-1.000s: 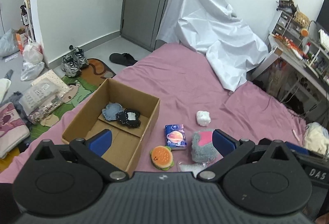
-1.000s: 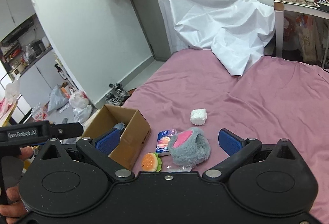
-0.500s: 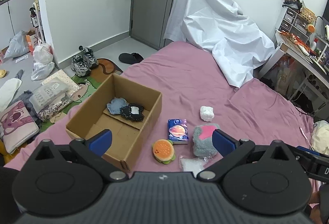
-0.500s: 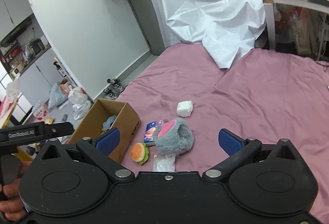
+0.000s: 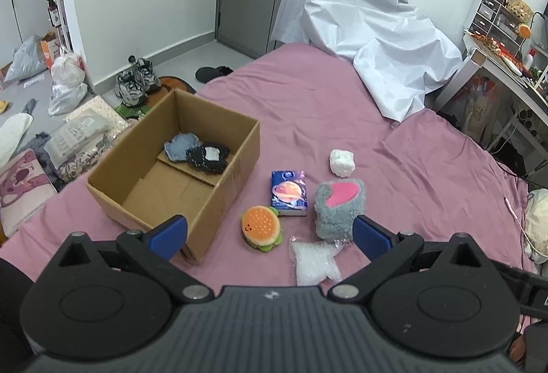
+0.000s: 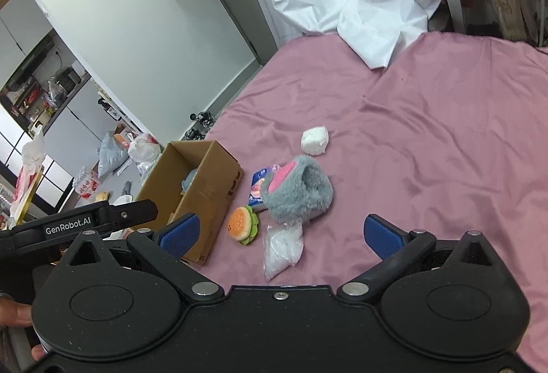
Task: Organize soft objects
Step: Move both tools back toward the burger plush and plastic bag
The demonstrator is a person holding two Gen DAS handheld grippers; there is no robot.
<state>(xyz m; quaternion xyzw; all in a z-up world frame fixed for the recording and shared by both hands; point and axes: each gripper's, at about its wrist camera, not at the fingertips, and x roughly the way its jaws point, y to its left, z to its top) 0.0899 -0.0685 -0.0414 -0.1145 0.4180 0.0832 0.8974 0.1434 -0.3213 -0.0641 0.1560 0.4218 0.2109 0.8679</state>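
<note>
On the pink bed sheet [image 5: 308, 112] stands an open cardboard box [image 5: 239, 147] [image 6: 209, 174] holding a blue denim patch [image 5: 181, 144] and a black patch [image 5: 208, 156]. To its right lie a burger plush [image 5: 262, 227] [image 6: 242, 224], a planet-print tissue pack [image 5: 288, 192], a grey furry slipper with pink lining [image 5: 339, 207] [image 6: 301, 189], a clear plastic bag [image 5: 316, 258] [image 6: 282, 248] and a white soft lump [image 5: 341, 162] [image 6: 315, 140]. My left gripper [image 5: 269, 236] hovers open above the burger and bag. My right gripper [image 6: 281, 236] is open too, over the bag.
A white sheet [image 5: 363, 30] drapes over something at the bed's far end. A cluttered desk [image 5: 507, 40] stands on the right. On the floor to the left are shoes [image 5: 137, 82], bags and folded bedding [image 5: 78, 140]. A hand [image 6: 17, 321] holds the left gripper.
Both grippers have pulled back and risen, so the box and the soft items sit farther ahead and more fully in view. Nothing on the bed has moved.
</note>
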